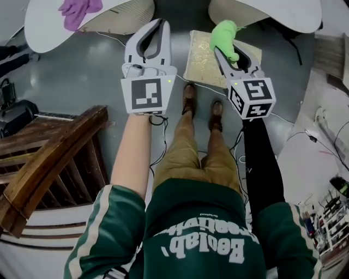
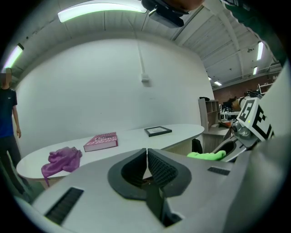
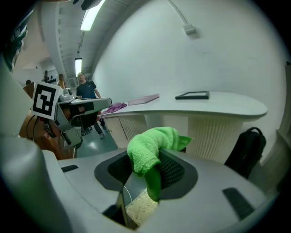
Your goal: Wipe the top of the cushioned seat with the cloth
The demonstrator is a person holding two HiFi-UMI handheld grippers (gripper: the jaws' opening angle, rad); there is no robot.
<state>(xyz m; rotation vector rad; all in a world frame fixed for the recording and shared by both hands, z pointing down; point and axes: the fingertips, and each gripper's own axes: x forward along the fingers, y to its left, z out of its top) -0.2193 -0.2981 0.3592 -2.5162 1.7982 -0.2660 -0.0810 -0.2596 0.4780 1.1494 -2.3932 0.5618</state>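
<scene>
Grips a green cloth (image 1: 224, 34) in the right hand-held gripper (image 1: 221, 54), upper middle of the head view, with the cloth bunched over the jaw tips and drooping past them. Holds it above a beige seat (image 1: 202, 60) that lies on the grey floor (image 1: 92, 71) just ahead of two brown shoes (image 1: 189, 99). Cloth and seat apart, the cloth over the seat's right half in that view.

In the right gripper view: cloth pinched between the ribbed pads (image 3: 172, 170), one fold humped on top, a tail hanging down through the gap. Under the jaws, at lower middle, a patch of the seat's textured top.

Raises the left hand-held gripper (image 1: 156, 26) left of the seat, over bare floor. Jaws narrow there: in the left gripper view, tips together with nothing between them.

Upper left of the head view: a white table (image 1: 43, 24) carrying a purple rag (image 1: 79, 11). On the same table in the left gripper view, a pink book (image 2: 101, 141) and a dark picture frame (image 2: 158, 131), both lying flat, the frame well apart from the rag. Upper right of the head view: a second table (image 1: 283, 13), also white. Along the left edge, brown wooden slats (image 1: 49, 163). At the far left of the left gripper view, a person (image 2: 7, 113) in a dark shirt, standing.
</scene>
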